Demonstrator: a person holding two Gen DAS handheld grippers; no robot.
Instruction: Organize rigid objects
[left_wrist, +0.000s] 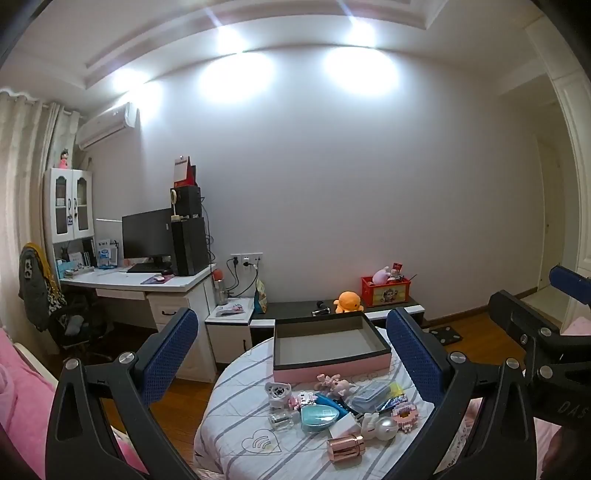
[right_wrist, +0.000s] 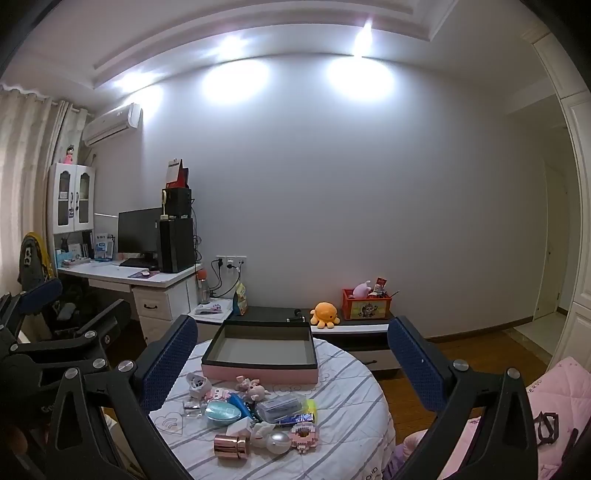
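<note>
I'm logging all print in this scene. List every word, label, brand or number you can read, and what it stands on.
"DAS", cut off at the picture's edge: on the black body of the right gripper, seen from the left wrist.
"ERS", partial: on the pink quilt.
Red and white sign on the speaker: print too blurred to read.
Blue wrapper in the pile: print too small.
Red crate: a picture, no legible words.
</note>
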